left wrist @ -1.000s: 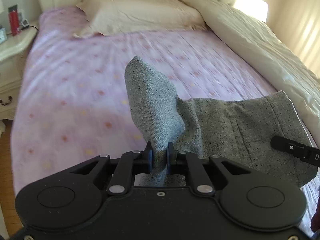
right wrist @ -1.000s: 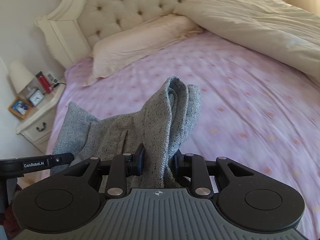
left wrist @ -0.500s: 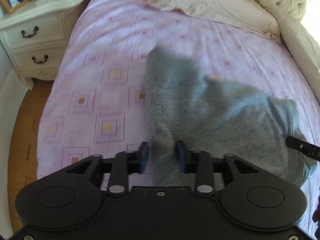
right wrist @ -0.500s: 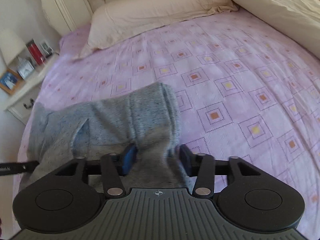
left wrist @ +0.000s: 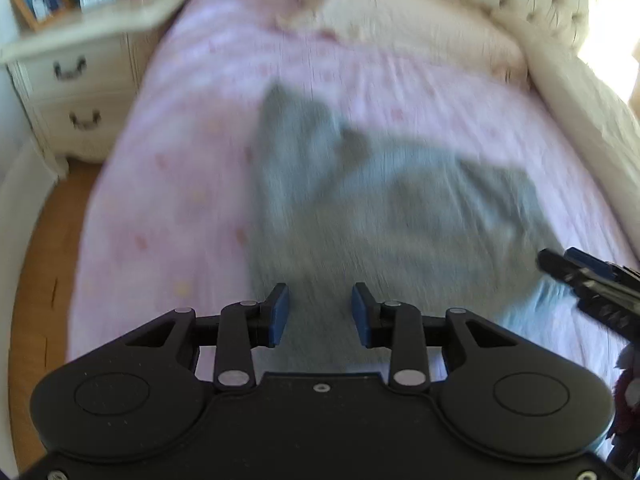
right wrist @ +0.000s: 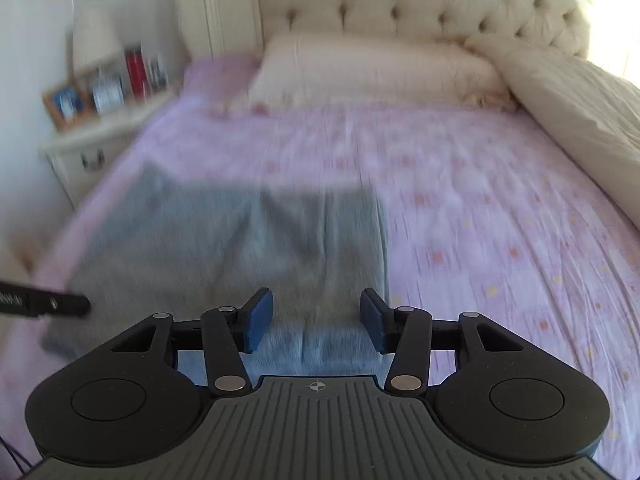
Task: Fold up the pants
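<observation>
The grey pants (left wrist: 360,208) lie spread on the pink bed sheet (left wrist: 180,184), blurred by motion. My left gripper (left wrist: 319,312) is open above their near edge, holding nothing. In the right wrist view the pants (right wrist: 248,240) lie flat to the left of centre on the sheet (right wrist: 500,220). My right gripper (right wrist: 316,320) is open over their near right part, holding nothing. Each gripper's tip shows at the edge of the other's view: the right gripper (left wrist: 580,280), the left gripper (right wrist: 44,303).
A cream pillow (right wrist: 372,68) and tufted headboard (right wrist: 420,0) are at the far end. A cream duvet (right wrist: 580,120) runs along the right side. A white nightstand (left wrist: 76,64) with a photo frame, clock and red bottle stands left, over wooden floor (left wrist: 36,264).
Both grippers opened and let go of the pants, which dropped from a bunched, lifted state to lying flat on the bed. Both grippers pulled back toward me.
</observation>
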{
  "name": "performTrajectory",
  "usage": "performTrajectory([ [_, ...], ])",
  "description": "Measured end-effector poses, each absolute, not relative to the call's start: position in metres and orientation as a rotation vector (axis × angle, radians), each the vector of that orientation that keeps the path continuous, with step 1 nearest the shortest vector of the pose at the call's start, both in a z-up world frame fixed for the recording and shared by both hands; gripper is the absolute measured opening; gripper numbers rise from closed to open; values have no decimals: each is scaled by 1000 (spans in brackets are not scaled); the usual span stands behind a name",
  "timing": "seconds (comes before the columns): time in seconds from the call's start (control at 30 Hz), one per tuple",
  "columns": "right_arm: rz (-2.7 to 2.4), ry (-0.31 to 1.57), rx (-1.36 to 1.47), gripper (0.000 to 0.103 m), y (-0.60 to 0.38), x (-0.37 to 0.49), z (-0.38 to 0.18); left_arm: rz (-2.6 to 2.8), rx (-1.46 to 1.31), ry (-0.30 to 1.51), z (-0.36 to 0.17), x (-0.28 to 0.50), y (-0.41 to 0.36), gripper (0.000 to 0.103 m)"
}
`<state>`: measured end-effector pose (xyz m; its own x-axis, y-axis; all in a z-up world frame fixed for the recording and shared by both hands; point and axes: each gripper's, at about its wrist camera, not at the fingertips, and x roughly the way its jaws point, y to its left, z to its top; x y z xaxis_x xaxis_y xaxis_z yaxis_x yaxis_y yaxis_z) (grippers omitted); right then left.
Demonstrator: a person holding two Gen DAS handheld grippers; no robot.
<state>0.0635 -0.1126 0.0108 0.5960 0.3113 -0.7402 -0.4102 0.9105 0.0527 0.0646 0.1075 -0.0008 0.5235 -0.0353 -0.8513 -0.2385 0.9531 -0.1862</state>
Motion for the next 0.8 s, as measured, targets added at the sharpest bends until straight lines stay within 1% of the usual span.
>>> performTrajectory([
  [0.03, 423, 814, -141, 47, -111, 62, 10, 142, -269, 1034, -9, 65, 103, 46],
  [0.1, 415, 805, -136, 46, -111, 59, 20, 156, -240, 1023, -12, 66, 98, 46],
  [0.17, 415, 789, -70, 46, -116, 54, 36, 154, -243, 1008, -3, 65, 98, 42],
  [0.27, 415, 757, -35, 46, -121, 41, 61, 157, -252, 972, 9, 58, 99, 42],
  [0.4, 412, 720, -23, 46, -124, 21, 79, 200, -215, 893, 25, 41, 93, 43],
  [0.5, 413, 693, 8, 46, -126, 6, 81, 234, -202, 872, 30, 30, 89, 47],
  [0.6, 404, 680, 26, 46, -128, 0, 77, 257, -187, 869, 29, 20, 85, 47],
  [0.8, 382, 722, 34, 46, -129, -6, 72, 248, -161, 858, 29, 12, 72, 47],
])
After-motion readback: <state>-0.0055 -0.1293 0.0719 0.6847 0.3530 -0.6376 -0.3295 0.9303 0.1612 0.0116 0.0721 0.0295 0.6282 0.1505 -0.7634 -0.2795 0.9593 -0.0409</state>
